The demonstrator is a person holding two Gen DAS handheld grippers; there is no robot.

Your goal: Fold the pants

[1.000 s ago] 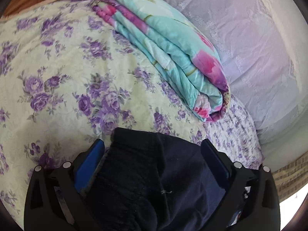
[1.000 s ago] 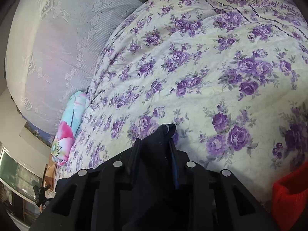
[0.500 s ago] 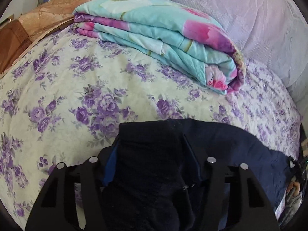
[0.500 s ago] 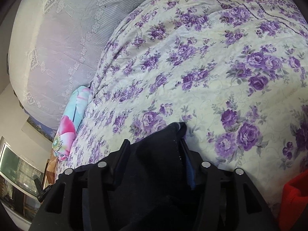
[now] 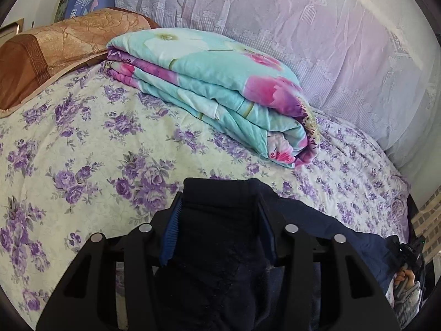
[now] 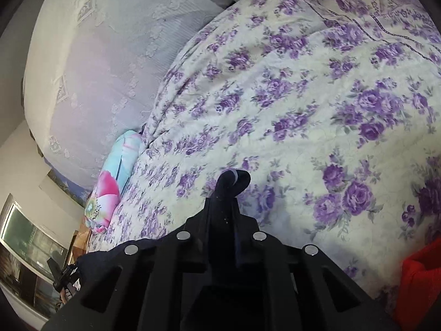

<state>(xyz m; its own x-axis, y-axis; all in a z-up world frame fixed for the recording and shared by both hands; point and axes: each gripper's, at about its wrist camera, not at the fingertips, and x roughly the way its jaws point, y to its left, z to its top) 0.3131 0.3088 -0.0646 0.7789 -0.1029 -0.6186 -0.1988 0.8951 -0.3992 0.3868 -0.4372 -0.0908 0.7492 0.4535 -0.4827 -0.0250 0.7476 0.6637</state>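
The dark navy pants (image 5: 220,237) are held up over the bed by both grippers. My left gripper (image 5: 220,207) is shut on a thick bunch of the pants, which fills the space between its blue-padded fingers. The cloth stretches away to the right (image 5: 358,240). My right gripper (image 6: 224,204) is shut tight on a thin fold of the pants (image 6: 233,179), whose tip sticks out past the fingertips. More of the cloth hangs to the left (image 6: 104,259).
A floral purple bedspread (image 5: 82,151) covers the bed. A folded turquoise and pink quilt (image 5: 220,82) lies ahead of the left gripper, also showing in the right wrist view (image 6: 110,190). A brown pillow (image 5: 55,44) lies at far left. A red object (image 6: 421,275) sits at lower right.
The left gripper closed from wide open onto the bunched pants and turned toward the quilt. The right gripper closed tighter on its fold and lifted a little.
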